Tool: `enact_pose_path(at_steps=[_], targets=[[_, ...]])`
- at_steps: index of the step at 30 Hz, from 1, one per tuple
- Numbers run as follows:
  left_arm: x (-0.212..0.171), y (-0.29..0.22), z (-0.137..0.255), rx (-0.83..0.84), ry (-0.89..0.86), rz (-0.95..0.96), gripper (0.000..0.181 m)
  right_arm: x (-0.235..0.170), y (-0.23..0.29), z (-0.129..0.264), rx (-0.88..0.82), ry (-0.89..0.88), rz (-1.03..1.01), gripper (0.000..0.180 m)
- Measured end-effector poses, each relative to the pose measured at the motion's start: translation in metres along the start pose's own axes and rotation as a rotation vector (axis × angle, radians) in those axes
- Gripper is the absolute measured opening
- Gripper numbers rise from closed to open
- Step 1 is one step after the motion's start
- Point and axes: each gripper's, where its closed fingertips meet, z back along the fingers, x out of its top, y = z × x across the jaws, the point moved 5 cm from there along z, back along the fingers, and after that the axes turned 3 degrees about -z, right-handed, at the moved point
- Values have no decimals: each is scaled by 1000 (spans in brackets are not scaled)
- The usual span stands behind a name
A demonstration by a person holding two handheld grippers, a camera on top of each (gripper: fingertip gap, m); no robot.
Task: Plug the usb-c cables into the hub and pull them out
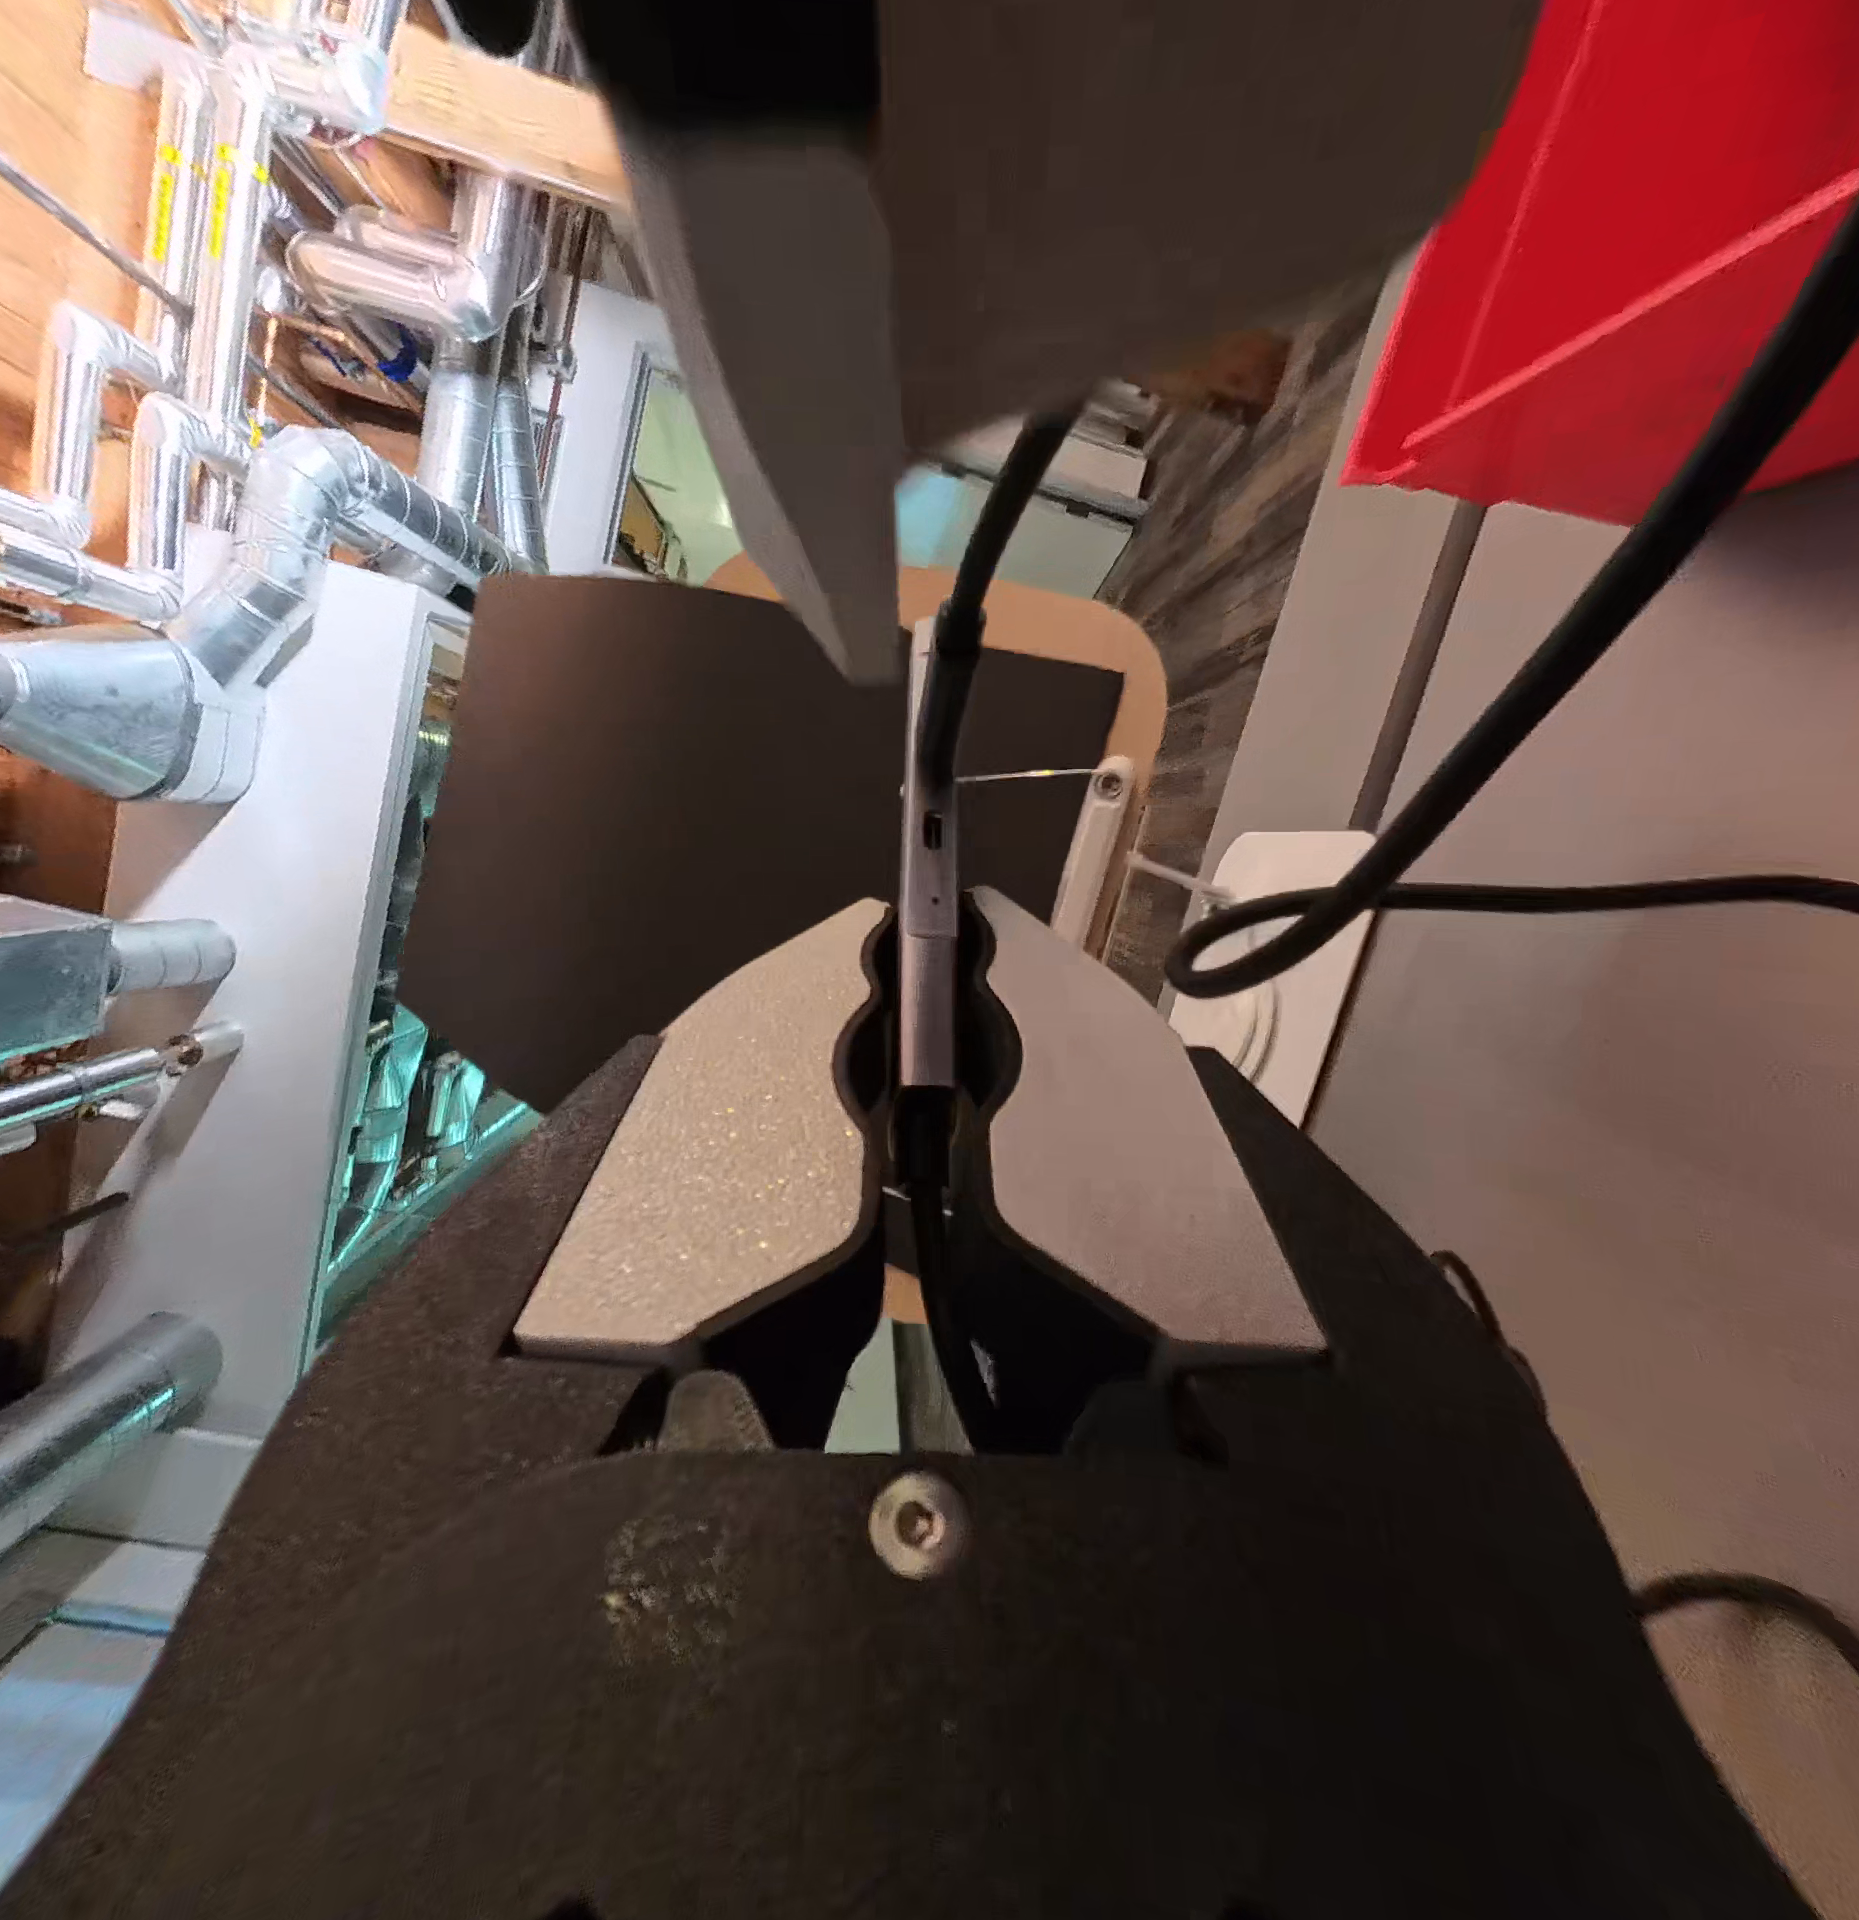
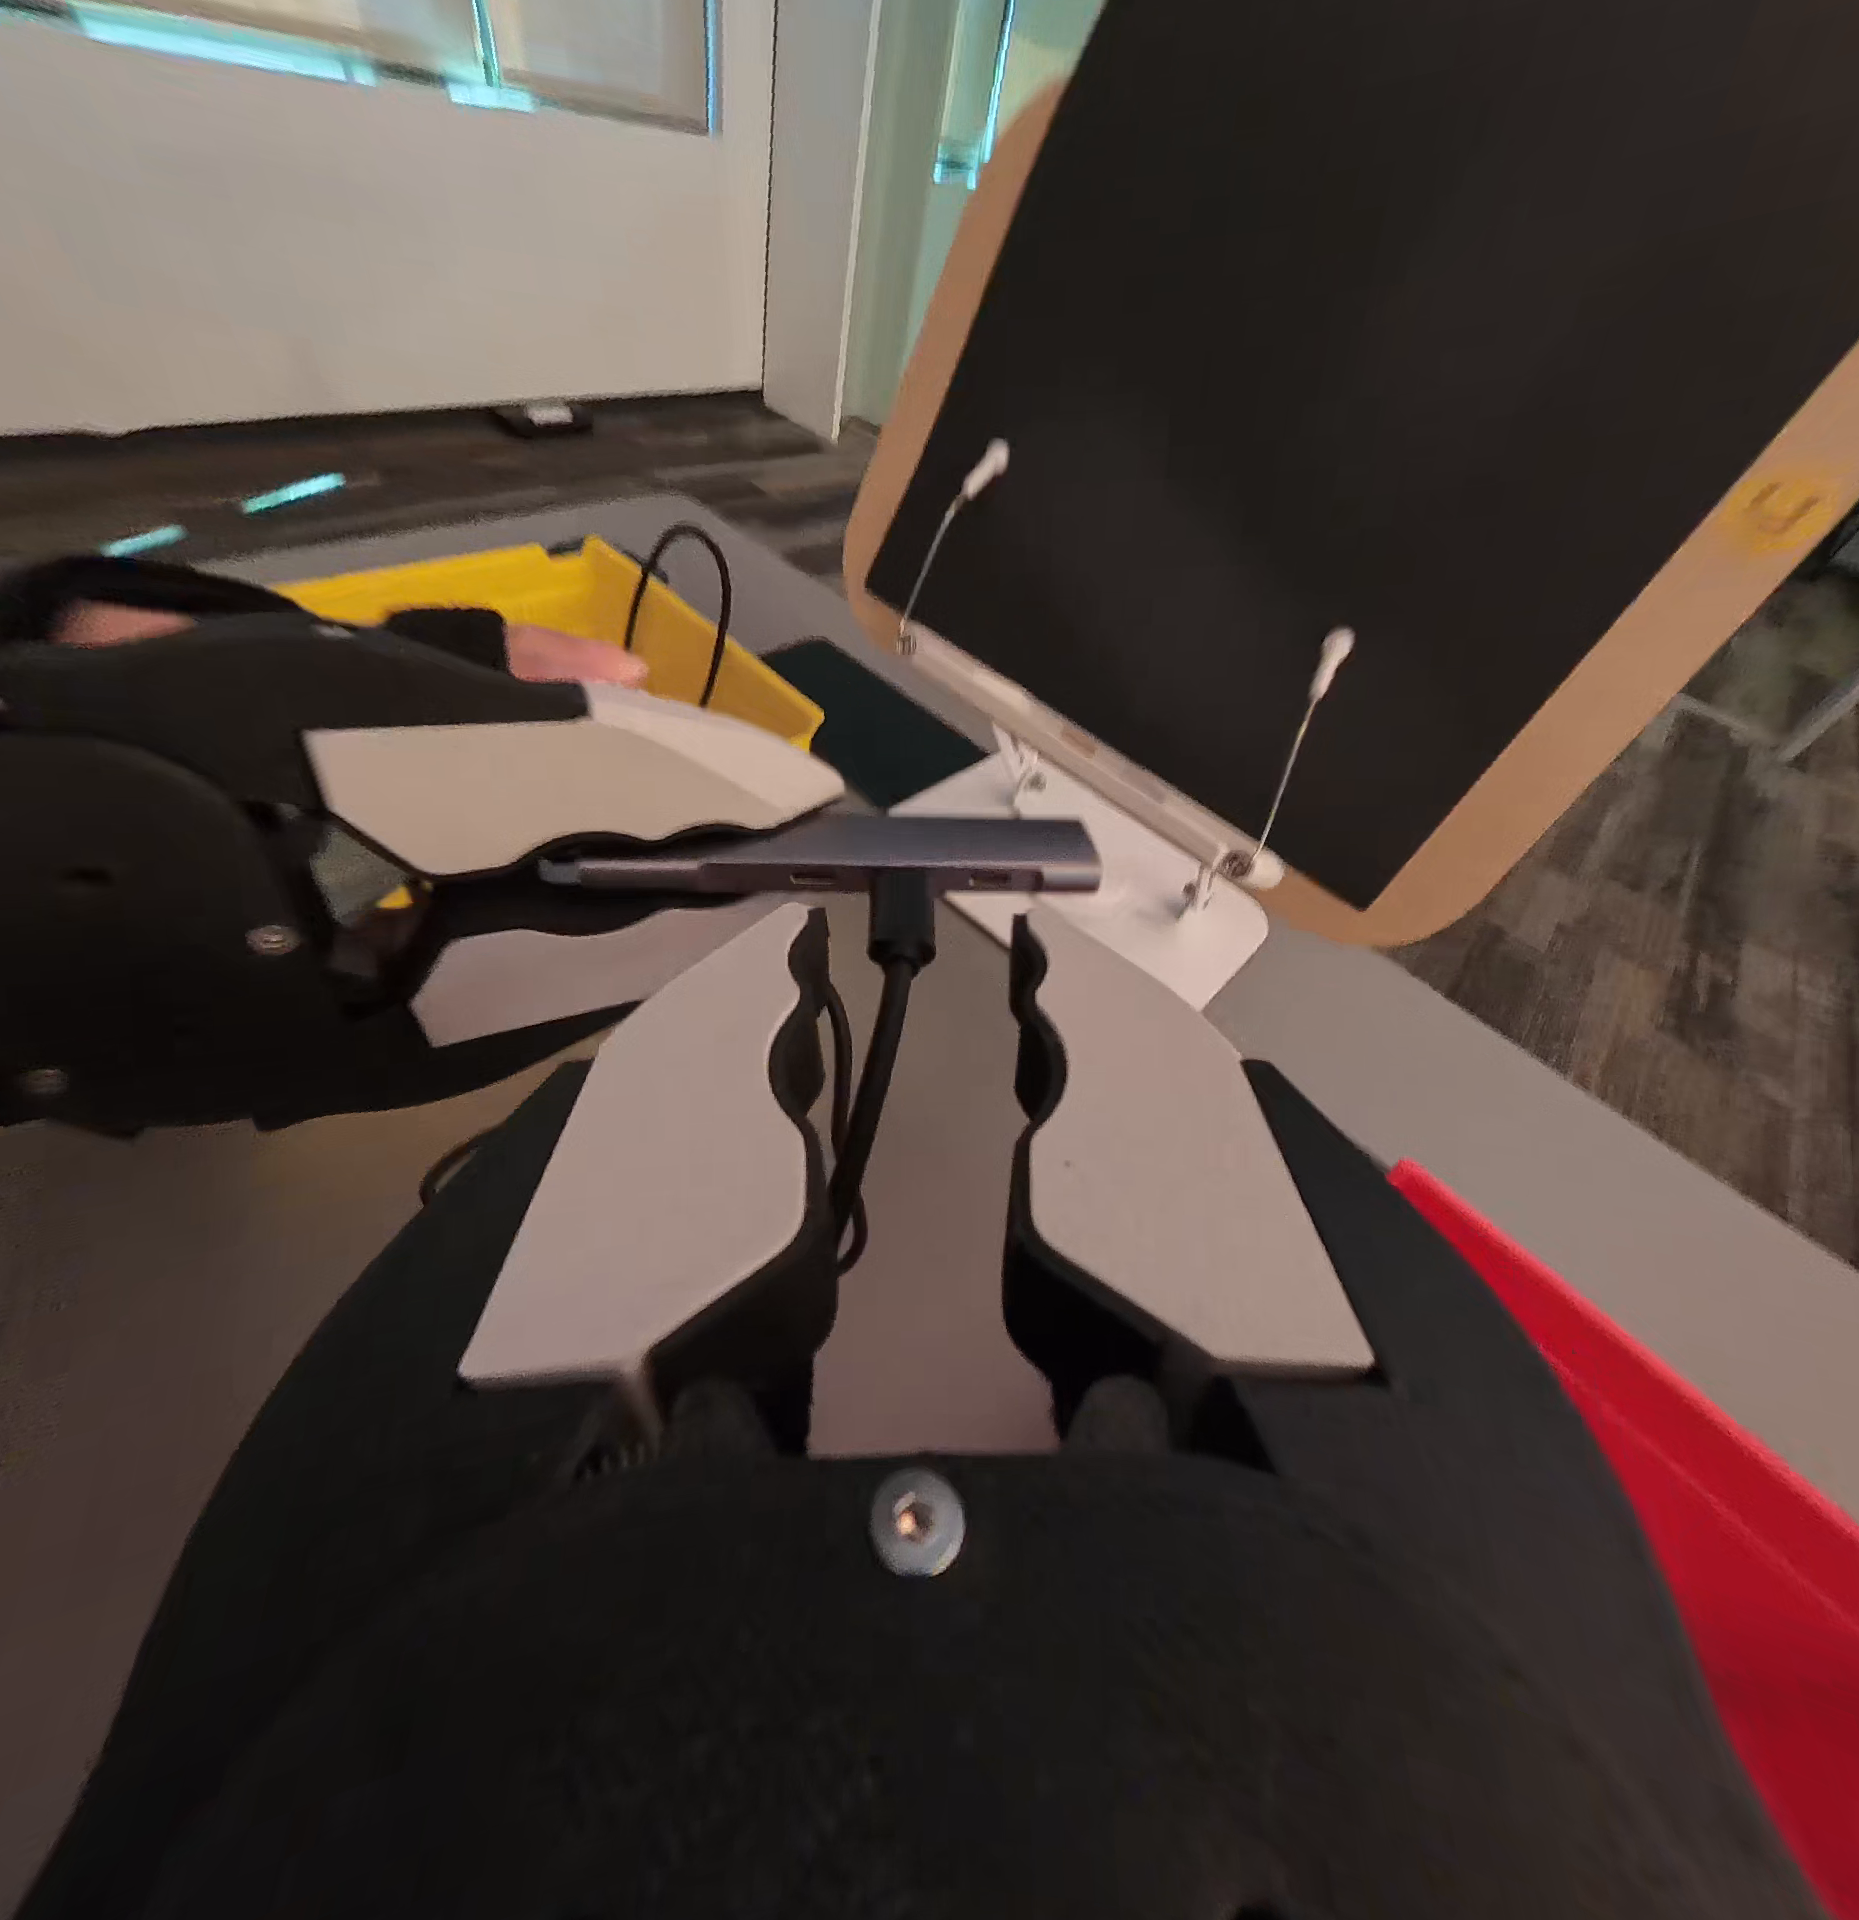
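A: Grey counter (image 2: 1527,1122), carpet floor beyond it, white wall with windows behind. At far left, a yellow bin (image 2: 655,634) with a loop of black cable (image 2: 686,582) sticking out; what else is in it I can't tell.

B: And the hub?

A: The left gripper (image 2: 634,862) comes in from the left, its fingers pinching one end of the grey USB-C hub (image 2: 904,847), which is held flat above the counter. One USB-C cable (image 2: 883,1039) is plugged into the middle port, with an open port on either side.

B: The right gripper?

A: The right gripper (image 2: 920,935) has its fingers spread on either side of that plug (image 2: 901,914), touching nothing. At far right is a red bin (image 2: 1673,1455); its inside isn't visible.

B: How will it handle?

A: The hub looks light, rigid and smooth, so it could slip or twist in the pinch. The cord is limp. I'd take hold of the stiff plug housing, not the cord, and pull straight.
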Motion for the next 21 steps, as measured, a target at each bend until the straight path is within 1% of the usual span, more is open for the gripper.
enact_pose_path(at_steps=[2,3,4,10,13,17,20,21], targets=[[3,-3,-1,2,12,-16,8,-12,-5,-11,-14,52,-1,31],[3,-5,-2,-3,19,-25,8,-14,-5,-14,-5,46,0,25],[3,-5,-2,-2,24,-27,8,-15,-3,-16,24,33,-6,15],[2,-6,-2,7,28,-58,8,-15,-2,-20,30,-22,-50,16],[4,-7,-2,8,38,-76,8,-18,-3,-23,42,-12,-58,14],[3,-4,-1,-10,3,-19,8,-15,-2,-21,53,-68,-39,14],[2,4,3,-69,-73,137,14,-6,-5,-13,-10,-154,28,14],[1,8,5,-106,-100,215,20,-2,-7,-8,-41,-190,46,14]])
